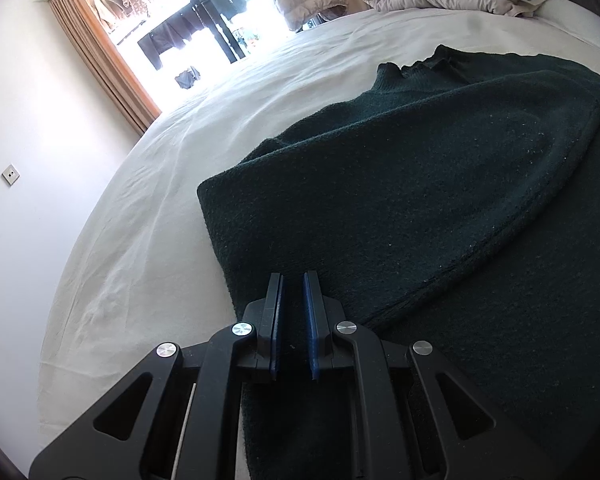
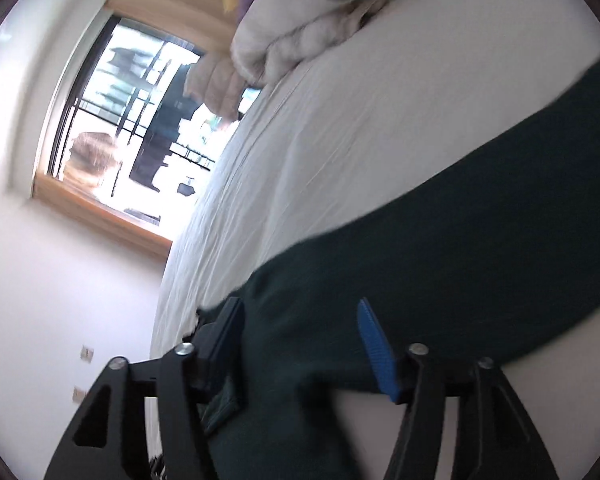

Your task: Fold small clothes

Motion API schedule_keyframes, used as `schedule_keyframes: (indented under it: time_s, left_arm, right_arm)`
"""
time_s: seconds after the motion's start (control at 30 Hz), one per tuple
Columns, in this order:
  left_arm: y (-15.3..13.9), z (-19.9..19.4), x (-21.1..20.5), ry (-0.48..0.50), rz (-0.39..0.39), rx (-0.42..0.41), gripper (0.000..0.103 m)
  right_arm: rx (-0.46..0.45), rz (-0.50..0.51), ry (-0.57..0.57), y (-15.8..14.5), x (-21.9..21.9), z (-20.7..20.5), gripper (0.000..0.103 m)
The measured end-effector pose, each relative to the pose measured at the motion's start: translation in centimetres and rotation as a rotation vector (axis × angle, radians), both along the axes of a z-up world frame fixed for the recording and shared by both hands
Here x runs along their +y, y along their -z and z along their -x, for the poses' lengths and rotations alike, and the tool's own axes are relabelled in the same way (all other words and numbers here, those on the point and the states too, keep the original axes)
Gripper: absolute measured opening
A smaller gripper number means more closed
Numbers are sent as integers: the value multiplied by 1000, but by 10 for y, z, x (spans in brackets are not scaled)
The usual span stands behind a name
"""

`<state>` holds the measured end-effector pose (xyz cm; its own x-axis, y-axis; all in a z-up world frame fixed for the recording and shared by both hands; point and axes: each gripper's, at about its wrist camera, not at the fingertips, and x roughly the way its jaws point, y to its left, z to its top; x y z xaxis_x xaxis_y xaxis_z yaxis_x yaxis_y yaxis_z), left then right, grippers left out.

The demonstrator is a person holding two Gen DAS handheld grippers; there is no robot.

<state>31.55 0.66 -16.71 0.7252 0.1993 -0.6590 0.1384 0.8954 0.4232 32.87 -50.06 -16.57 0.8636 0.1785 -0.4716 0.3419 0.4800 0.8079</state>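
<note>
Dark green sweater [image 1: 420,208] lay partly folded on the white bed [image 1: 148,240].
The left gripper [image 1: 293,280] sat nearly closed over its hem, grasping nothing; the right gripper [image 2: 300,312] was spread wide above it.

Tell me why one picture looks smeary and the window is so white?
The right wrist view is motion-blurred, smearing the dark green sweater and the right gripper. The left wrist view is sharp, but its window is blown out by daylight. Both views bend the white bed from fisheye distortion.
</note>
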Motion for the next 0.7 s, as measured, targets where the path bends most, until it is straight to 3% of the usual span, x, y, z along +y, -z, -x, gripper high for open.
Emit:
schedule_keyframes:
  time_s: [0.1,0.2,0.23,0.33,0.5,0.57,0.67,0.7]
  left_arm:
    - [0,1,-2,-2,-8,-2,10]
    - [0,1,-4,-4,-18,-4,10]
    - [0,2,-4,-5,-22,-4,10]
    - [1,2,-7,-7,-38,-6,10]
    - [1,2,-8,-9,-42,-6,10]
    - [1,1,-9,-10,-41,-6,10]
    - [1,1,-9,-11,-40,-6,10]
    - [1,2,-9,-11,-38,-7,10]
  right_arm:
    - [36,-108,166,16,-64,63,71]
    - [62,-179,295,35,-102,111,71]
    - [51,-203,319,41,-110,120,67]
    - [12,-268,329,49,-124,125,62]
    - [18,-249,318,47,-138,103,59]
    - [16,-270,333,52,-142,97,52]
    - [22,-315,368,66,-153,91,22]
    - [32,-321,373,70,-156,90,8]
